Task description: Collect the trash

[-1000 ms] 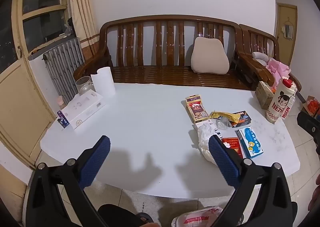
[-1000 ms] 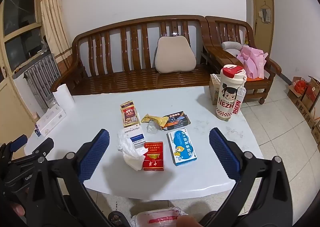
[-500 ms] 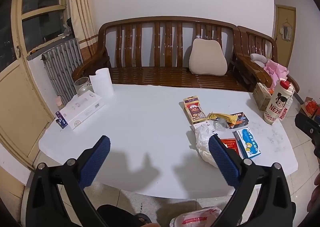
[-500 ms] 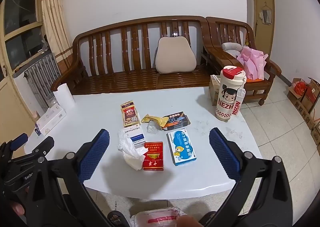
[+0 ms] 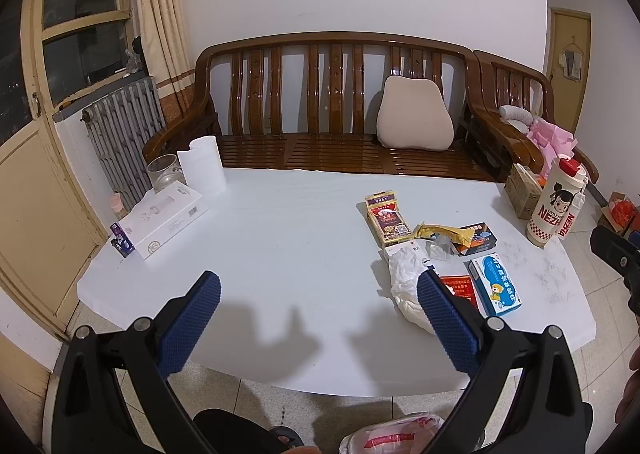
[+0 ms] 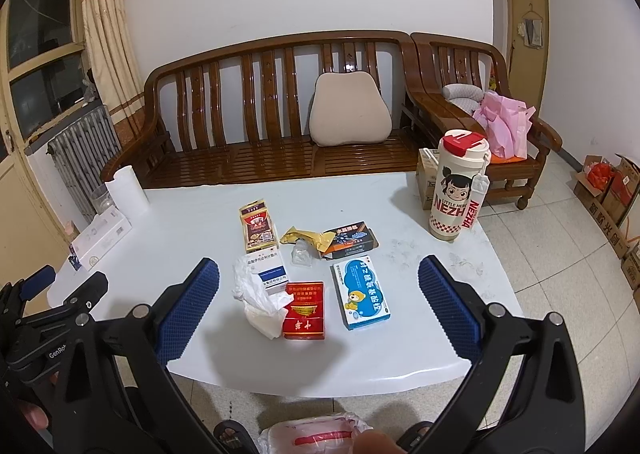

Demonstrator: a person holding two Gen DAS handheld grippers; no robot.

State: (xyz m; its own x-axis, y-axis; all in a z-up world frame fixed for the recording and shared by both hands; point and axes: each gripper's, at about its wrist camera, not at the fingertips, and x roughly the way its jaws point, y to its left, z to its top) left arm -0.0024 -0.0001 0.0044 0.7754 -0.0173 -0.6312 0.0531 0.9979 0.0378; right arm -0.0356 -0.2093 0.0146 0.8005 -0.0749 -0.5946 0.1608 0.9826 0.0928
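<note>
While both grippers hover at the table's (image 6: 400, 358) near edge, the left gripper (image 5: 318, 318) and right gripper (image 6: 318, 314) stand wide open and empty — a bag (image 6: 316, 436) sits on the floor below. Beyond the right one lie tissue (image 6: 260, 302), a red pack (image 6: 304, 310) and a blue box (image 6: 360, 298) — then more boxes, a wrapper (image 6: 306, 236), and a bench (image 6: 280, 114) behind.
</note>
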